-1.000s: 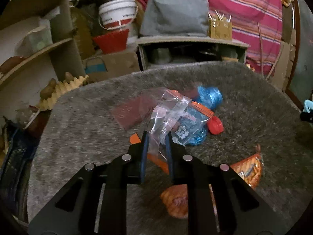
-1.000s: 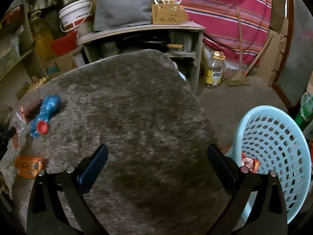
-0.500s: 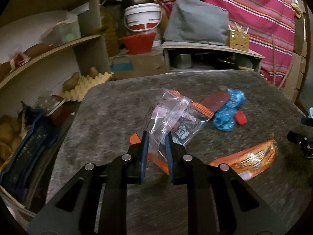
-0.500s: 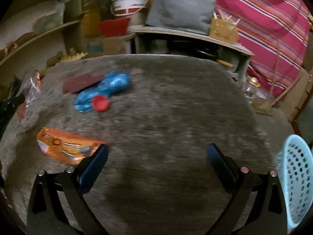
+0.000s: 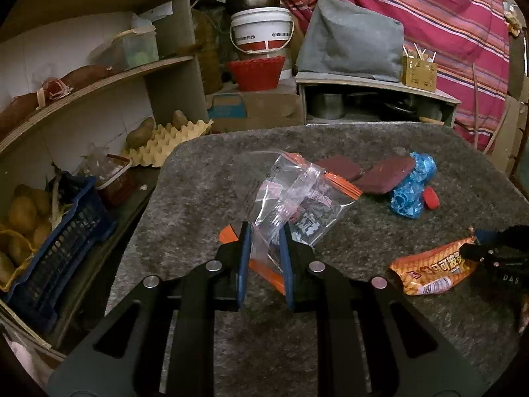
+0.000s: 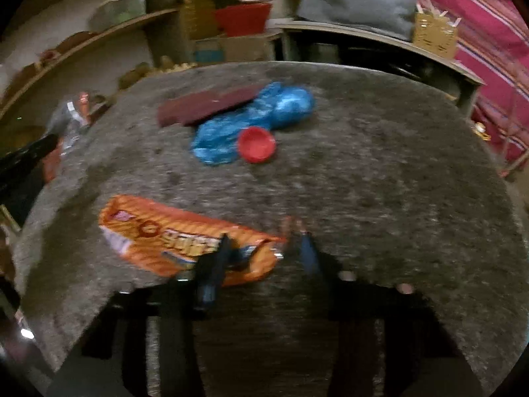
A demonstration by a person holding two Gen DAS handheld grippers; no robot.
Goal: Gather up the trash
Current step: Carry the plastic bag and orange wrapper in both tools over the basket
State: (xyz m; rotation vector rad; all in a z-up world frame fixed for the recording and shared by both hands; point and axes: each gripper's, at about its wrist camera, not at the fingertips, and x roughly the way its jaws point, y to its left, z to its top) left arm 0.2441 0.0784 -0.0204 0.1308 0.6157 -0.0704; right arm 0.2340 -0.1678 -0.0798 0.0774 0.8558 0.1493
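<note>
My left gripper is shut on a clear zip bag with an orange strip, held just above the grey felt table. My right gripper has its fingers partly closed around the right end of an orange snack wrapper, which lies on the table; the view is blurred. The wrapper also shows in the left wrist view. A crumpled blue wrapper with a red cap and dark red pads lie further back.
Shelves with potatoes, an egg tray and a blue crate stand left of the table. A low cabinet with a grey bag, a white bucket and a red bowl stand behind.
My right gripper has swung left from the blue basket, come down over the orange wrapper and narrowed its fingers. My left gripper has kept hold of the zip bag and turned left.
</note>
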